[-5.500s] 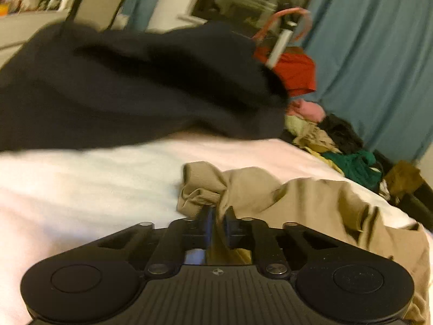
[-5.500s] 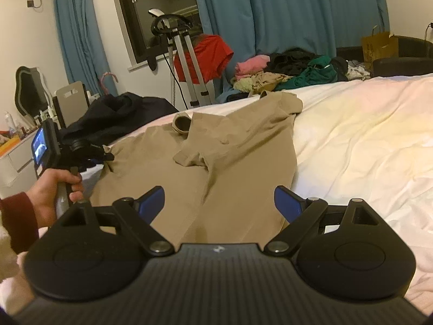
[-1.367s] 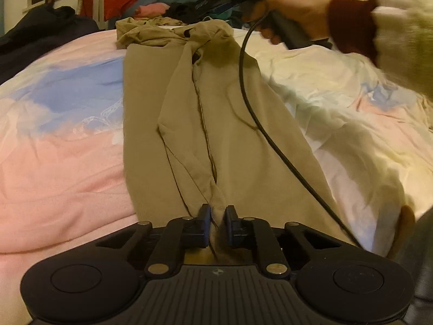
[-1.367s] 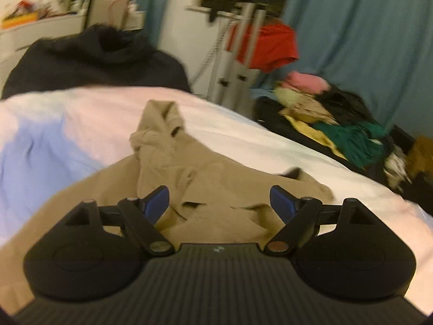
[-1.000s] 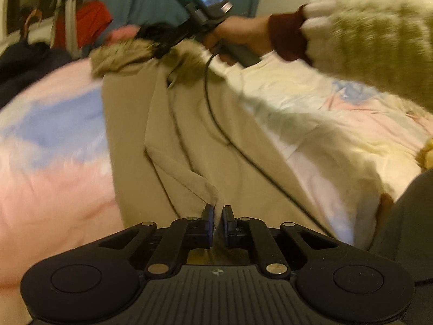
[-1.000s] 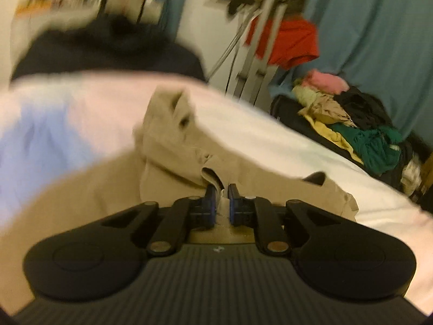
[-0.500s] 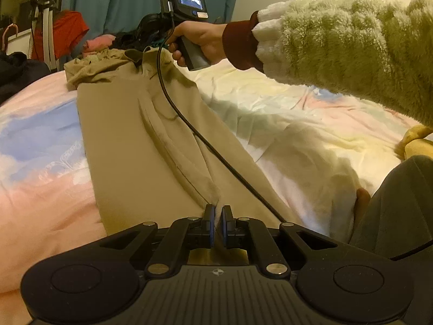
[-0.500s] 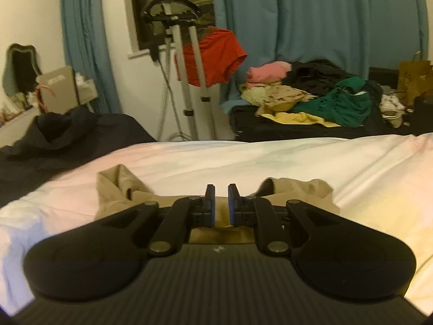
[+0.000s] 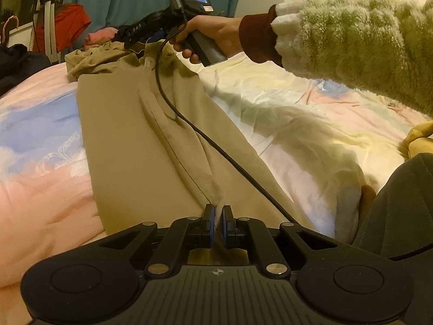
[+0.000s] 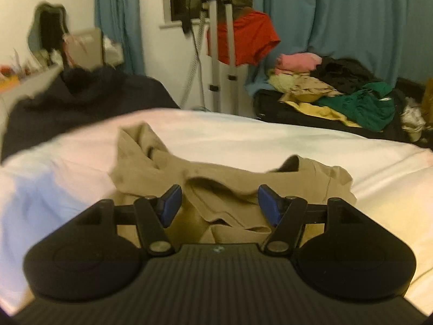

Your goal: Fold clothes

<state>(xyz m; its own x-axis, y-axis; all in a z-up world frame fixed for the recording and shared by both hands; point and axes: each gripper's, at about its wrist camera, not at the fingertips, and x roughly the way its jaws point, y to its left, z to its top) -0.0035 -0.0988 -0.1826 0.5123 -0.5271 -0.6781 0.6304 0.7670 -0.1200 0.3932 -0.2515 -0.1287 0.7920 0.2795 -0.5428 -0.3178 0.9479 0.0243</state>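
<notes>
Right gripper [image 10: 219, 203] jaws, pinched together half a second ago, are opening over the bunched far end of the tan garment [image 9: 140, 135], pads off the cloth. Garment lies lengthwise down the pastel bedspread [image 9: 40, 146]. Left gripper [image 9: 218, 212] jaws clamp its near fold. Black cable [image 9: 216, 146] crosses it. Right hand [image 9: 208, 35] holds the handle.
</notes>
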